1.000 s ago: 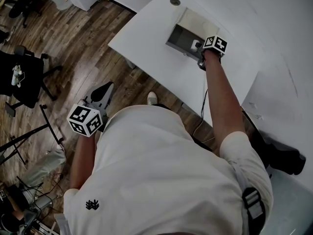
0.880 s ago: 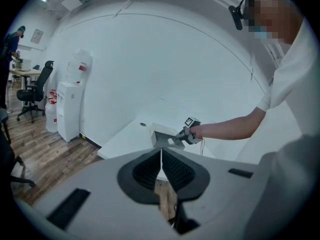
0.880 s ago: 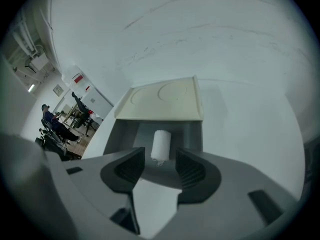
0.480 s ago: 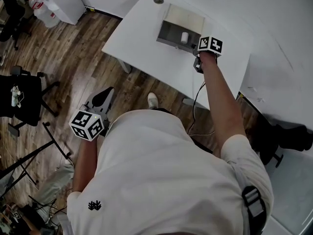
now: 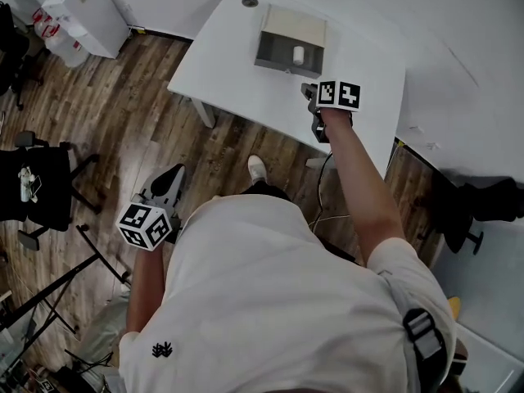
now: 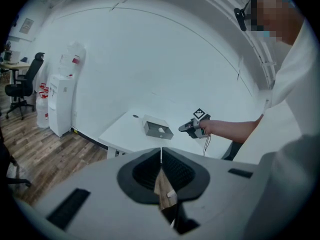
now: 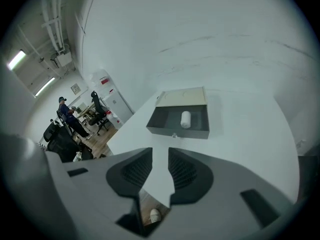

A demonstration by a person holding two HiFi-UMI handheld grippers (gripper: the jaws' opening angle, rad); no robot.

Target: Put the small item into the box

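One small item [image 7: 185, 119] sits in box [image 7: 177, 130] (beyond closing jaws).

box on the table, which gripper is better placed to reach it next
Right, likely: the right gripper hovers near the box, jaws closing on nothing; the left gripper hangs shut over the floor, far from it.

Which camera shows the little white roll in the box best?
The right gripper view: the white roll lies close and unblocked on the gray box floor. The head view shows it smaller; the left gripper view shows it only as a far speck.
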